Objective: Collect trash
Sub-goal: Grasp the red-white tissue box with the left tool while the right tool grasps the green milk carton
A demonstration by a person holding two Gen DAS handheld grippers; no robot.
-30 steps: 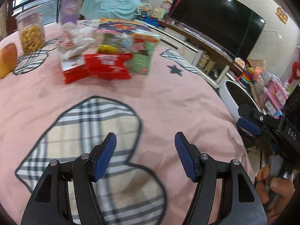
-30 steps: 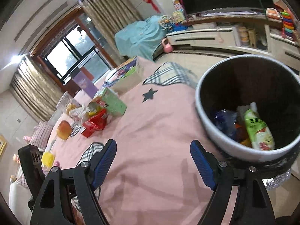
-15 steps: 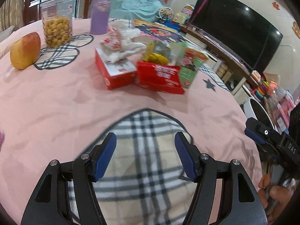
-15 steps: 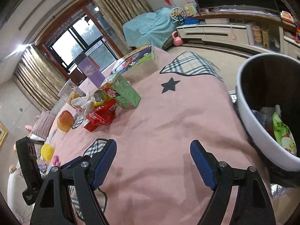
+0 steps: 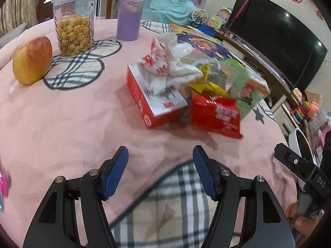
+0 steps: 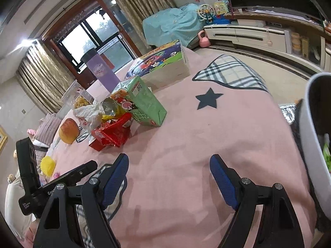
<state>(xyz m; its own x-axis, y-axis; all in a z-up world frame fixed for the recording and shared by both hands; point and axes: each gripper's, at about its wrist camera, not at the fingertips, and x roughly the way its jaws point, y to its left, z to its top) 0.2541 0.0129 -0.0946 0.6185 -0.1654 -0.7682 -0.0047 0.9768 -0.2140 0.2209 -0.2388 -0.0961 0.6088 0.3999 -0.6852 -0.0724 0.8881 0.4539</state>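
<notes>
A heap of trash lies mid-table: a red snack bag (image 5: 216, 116), a crumpled white wrapper (image 5: 171, 62), a yellow wrapper (image 5: 209, 86) and a green carton (image 5: 251, 88), beside a red tissue box (image 5: 153, 101). My left gripper (image 5: 160, 169) is open and empty, a short way in front of the heap. My right gripper (image 6: 168, 175) is open and empty over the pink cloth; the heap shows to its upper left, with the red bag (image 6: 112, 133) and green carton (image 6: 142, 102). The white trash bin (image 6: 314, 150) stands at the right table edge, with trash inside.
An apple (image 5: 32, 60), a jar of snacks (image 5: 73, 30) and a purple tumbler (image 5: 131, 8) stand at the back left. A colourful flat box (image 6: 160, 64) lies behind the heap. The right gripper's body (image 5: 300, 169) shows at the left view's right edge.
My left gripper has swung left and forward, bringing the trash heap closer and more central. My right gripper has turned away from the bin toward the table; the bin slid to the right edge.
</notes>
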